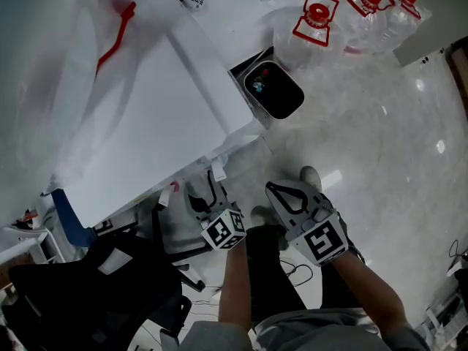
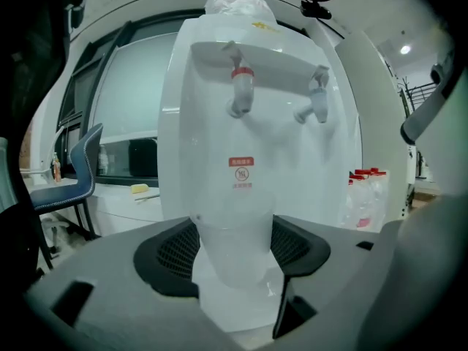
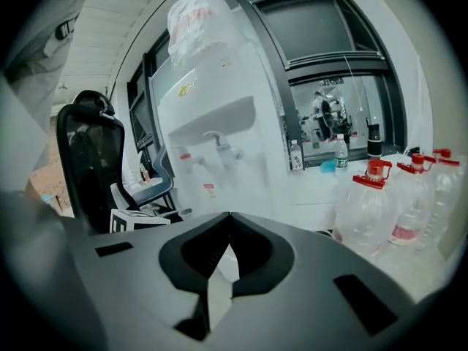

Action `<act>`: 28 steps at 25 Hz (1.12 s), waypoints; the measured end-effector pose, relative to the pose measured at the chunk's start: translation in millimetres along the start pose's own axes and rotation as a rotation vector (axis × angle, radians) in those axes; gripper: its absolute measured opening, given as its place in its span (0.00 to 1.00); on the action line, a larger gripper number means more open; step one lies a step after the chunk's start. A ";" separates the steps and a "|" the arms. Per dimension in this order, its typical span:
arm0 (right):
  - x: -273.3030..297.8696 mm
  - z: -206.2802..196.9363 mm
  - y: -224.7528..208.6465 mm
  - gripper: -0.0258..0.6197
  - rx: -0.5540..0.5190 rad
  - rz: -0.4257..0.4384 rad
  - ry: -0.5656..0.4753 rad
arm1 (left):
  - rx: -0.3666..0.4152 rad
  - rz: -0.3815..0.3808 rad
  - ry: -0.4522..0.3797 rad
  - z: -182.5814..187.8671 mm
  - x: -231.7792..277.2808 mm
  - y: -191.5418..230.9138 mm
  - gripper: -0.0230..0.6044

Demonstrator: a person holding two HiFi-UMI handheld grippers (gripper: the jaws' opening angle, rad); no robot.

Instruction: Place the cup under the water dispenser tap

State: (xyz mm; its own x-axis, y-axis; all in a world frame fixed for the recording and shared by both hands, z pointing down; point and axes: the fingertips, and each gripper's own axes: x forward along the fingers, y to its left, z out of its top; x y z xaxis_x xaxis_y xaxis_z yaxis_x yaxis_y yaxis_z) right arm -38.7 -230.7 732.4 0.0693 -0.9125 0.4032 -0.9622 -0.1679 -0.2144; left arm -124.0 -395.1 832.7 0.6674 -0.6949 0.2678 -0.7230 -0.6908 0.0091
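the left gripper (image 2: 235, 232) clasps a translucent plastic cup (image 2: 235, 273) upright, facing the white water dispenser (image 2: 248, 145) and its red-collared tap (image 2: 241, 93), likely lining up beneath it; the right gripper (image 3: 227, 229) is clenched on nothing, kept aside.

Too small to read: print on the red label (image 2: 241, 172) of the water dispenser (image 2: 252, 108). Hard to trace against that white front: outline of the clear cup (image 2: 235, 236). Smeared in the right gripper view: 2 taps (image 3: 218, 143). Cut by the head view's top edge: rightmost of 3 red-capped bottles (image 1: 365, 20).
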 end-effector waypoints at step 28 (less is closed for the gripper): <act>10.1 -59.0 -59.0 0.05 -0.022 0.014 0.086 | 0.028 0.286 -0.071 -39.2 41.5 9.2 0.51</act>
State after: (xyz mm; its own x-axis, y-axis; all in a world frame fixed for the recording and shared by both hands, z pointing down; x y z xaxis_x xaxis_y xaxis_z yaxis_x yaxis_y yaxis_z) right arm 3.2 -208.1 801.7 0.0337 -0.8789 0.4757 -0.9686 -0.1459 -0.2011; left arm -110.0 -422.5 881.7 0.4488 -0.8737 0.1877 -0.8789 -0.4696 -0.0842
